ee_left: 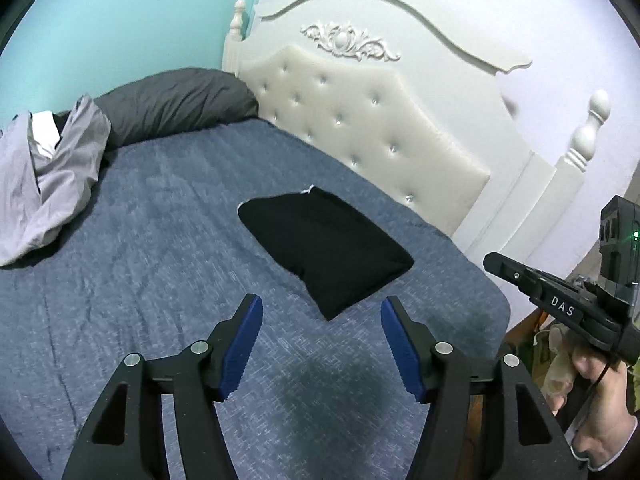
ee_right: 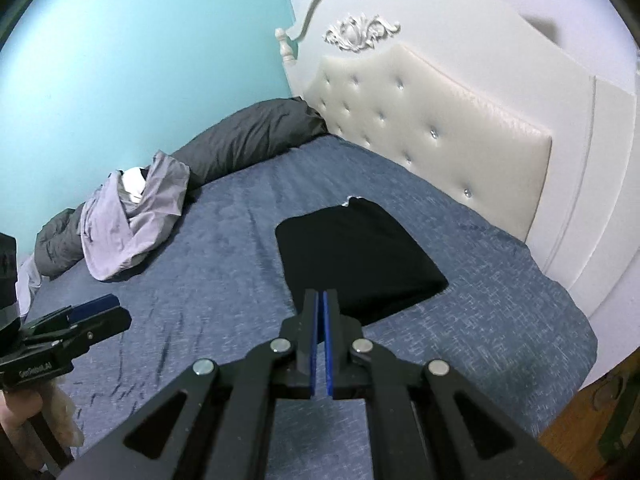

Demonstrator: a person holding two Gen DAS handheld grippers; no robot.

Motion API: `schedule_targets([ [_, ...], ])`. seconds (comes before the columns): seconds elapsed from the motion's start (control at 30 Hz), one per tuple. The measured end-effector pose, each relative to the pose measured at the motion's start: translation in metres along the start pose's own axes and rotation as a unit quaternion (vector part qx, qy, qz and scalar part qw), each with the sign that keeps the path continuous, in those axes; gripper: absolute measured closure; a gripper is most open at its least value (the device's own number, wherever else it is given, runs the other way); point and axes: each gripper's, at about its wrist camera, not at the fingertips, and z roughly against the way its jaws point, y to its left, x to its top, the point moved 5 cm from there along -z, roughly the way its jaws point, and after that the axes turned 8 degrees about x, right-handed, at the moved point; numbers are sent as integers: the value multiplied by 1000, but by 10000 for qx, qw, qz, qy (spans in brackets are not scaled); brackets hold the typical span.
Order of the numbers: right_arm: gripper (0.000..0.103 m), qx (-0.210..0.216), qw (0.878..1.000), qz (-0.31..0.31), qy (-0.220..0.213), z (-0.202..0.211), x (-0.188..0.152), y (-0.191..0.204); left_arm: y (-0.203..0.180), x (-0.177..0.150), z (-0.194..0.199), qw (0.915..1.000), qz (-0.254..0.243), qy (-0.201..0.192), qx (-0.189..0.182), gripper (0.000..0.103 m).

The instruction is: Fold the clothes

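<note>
Clothes on the bed: I see two, a folded black garment (ee_left: 326,248) lying flat near the headboard side, and a crumpled grey garment (ee_left: 48,184) heaped well apart from it by the turquoise wall.
Bed (ee_left: 160,280): its blue cover is bare between the two garments, so I judge nothing blocks a reach across.
Headboard (ee_left: 360,120): white, tufted, just beyond the black garment.
Dark pillow (ee_left: 176,100): touching the grey heap, along the wall.
Black garment's lie: straight ahead of both tools; its long axis runs diagonally, away from my fingers toward the headboard. It looks done, to my eye.
Grey garment's lie: off to the left of both views; my left side is nearer, so I'd lead with that one.
Left gripper (ee_left: 322,308): fingers wide apart, holding nothing, hovering above the cover short of the black garment's near corner.
Right gripper (ee_right: 321,298): blue pads (ee_right: 329,344) together with nothing between them, over the black garment's near edge.
</note>
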Motion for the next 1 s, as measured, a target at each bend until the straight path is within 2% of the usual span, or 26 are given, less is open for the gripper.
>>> schedule_targets([
  [0.23, 100, -89, 9999, -4, -136, 32, -2, 22, -7, 1, 40, 9997, -36, -238, -38, 32],
  [0.3, 100, -118, 9998, 24, -174, 41, -4, 29, -9, -1, 52, 9995, -45, -318, -33, 27],
  [0.5, 95, -134, 9994, 49, -304, 66, -9, 45, -9, -9, 77, 9990, -73, -450, 30, 23],
  [0.8, 77, -225, 9987, 150, -425, 99, -20, 68, 1, -17, 109, 9982, -50, -593, 119, 17],
  [0.93, 57, -314, 9982, 184, -481, 113, -29, 77, 4, -21, 121, 9974, -62, -699, 173, 12],
  [1.0, 53, -321, 9981, 164, -497, 118, -33, 80, 6, -23, 126, 9971, -52, -733, 202, 10],
])
